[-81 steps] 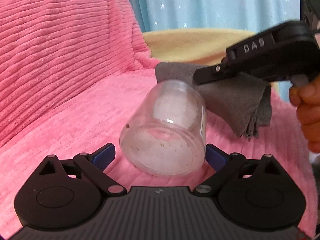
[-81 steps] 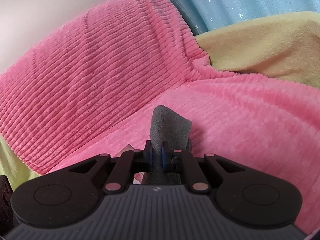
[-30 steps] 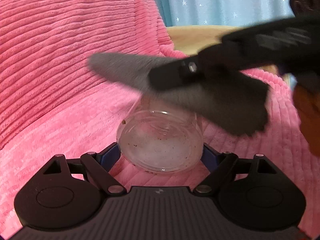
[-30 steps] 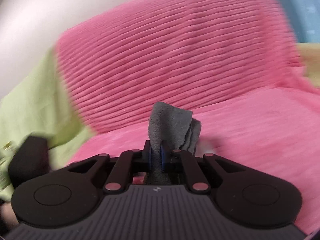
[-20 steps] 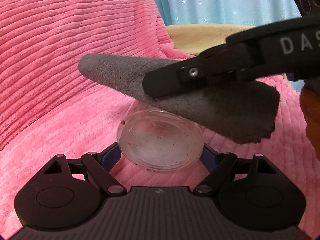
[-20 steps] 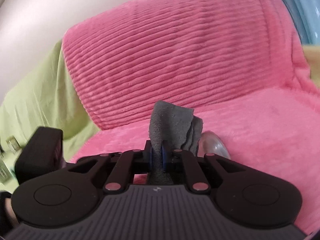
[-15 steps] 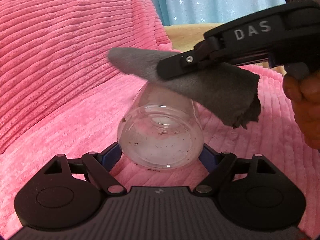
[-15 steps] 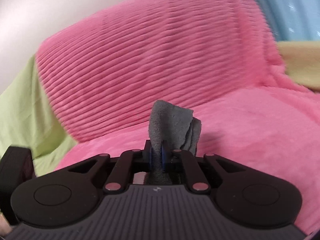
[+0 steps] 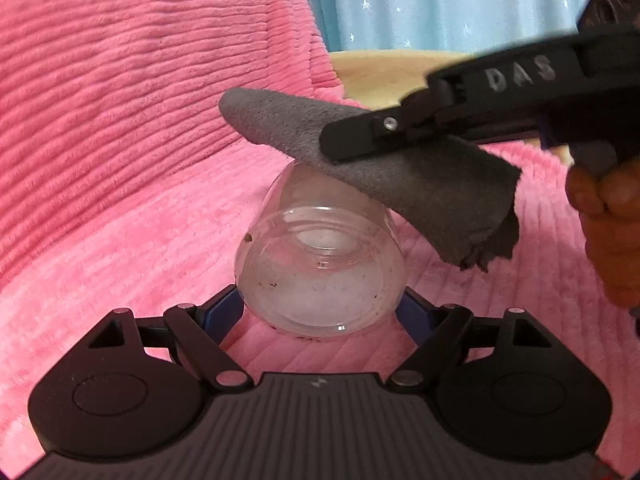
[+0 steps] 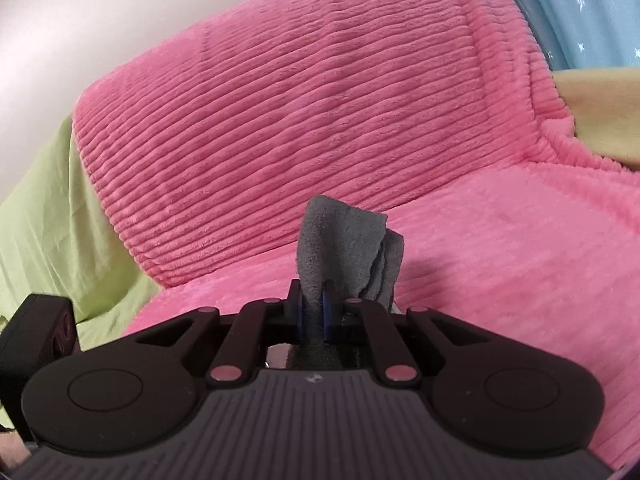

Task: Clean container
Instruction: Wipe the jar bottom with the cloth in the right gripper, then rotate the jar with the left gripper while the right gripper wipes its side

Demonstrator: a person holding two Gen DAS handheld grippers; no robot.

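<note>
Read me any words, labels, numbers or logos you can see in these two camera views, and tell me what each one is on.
"DAS": pale letters, slightly blurred, on the side of the right gripper, which is clamping the grey cloth.
Small pale emblem on the left gripper body: a mark, not readable text.
Clear container: no label or print visible.

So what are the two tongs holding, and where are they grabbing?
The left tongs squeeze the clear jar by its sides, near its base. The right tongs pinch the grey cloth near one end.
</note>
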